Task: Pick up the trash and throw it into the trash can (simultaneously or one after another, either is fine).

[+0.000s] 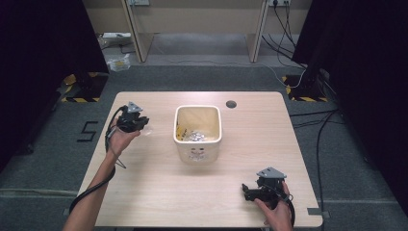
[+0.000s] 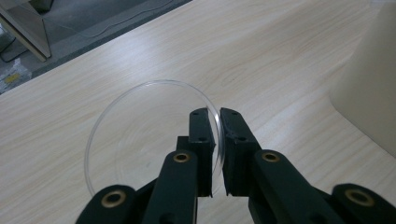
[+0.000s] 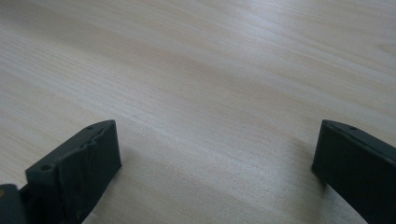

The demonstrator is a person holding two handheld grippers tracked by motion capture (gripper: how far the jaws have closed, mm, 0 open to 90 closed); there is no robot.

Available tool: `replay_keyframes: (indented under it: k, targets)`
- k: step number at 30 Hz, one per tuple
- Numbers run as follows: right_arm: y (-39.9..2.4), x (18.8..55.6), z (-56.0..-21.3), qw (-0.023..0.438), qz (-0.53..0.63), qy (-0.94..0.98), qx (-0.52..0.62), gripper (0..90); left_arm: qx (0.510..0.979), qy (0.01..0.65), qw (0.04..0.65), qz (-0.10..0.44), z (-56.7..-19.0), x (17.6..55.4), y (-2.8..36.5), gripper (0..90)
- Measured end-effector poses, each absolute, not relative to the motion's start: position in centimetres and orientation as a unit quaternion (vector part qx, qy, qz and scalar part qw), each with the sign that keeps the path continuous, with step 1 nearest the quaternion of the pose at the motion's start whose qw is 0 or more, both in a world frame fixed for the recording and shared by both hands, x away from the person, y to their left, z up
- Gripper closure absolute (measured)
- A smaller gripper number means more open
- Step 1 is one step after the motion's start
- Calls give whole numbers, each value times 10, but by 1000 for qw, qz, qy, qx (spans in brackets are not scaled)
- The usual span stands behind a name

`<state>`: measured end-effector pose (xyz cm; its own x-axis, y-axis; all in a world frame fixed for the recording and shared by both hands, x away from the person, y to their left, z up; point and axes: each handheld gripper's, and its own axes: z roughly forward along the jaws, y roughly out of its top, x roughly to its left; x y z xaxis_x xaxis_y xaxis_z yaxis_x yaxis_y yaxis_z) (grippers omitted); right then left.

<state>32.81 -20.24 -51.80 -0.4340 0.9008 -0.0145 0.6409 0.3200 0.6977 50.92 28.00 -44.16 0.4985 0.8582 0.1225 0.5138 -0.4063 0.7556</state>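
Cream bin [image 1: 197,144] on wooden table [image 1: 159,192], perhaps foil inside

Clear lid [image 2: 149,135] left of bin [image 1: 197,132], apparently.

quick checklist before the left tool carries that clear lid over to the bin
1. Left tool closed on the clear lid, rim pinched between the jaws: ok.
2. Lid lifted off the table: cannot tell.
3. Cream bin upright with its mouth open: ok.
4. Room in the bin, some shiny clear items already at the bottom: ok.
5. Right tool open, near the table's front edge, away from the path to the bin: ok.
6. Grip firm enough to last: cannot tell, it is only on the thin rim.
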Motion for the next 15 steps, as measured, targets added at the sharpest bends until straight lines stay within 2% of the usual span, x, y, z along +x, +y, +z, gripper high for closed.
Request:
replay_keyframes:
  k: [15]
  targets:
    - [-202, 328, -518, 206, 315, 786, 490, 10, 790, 426, 363, 249, -431, 503, 285, 841]
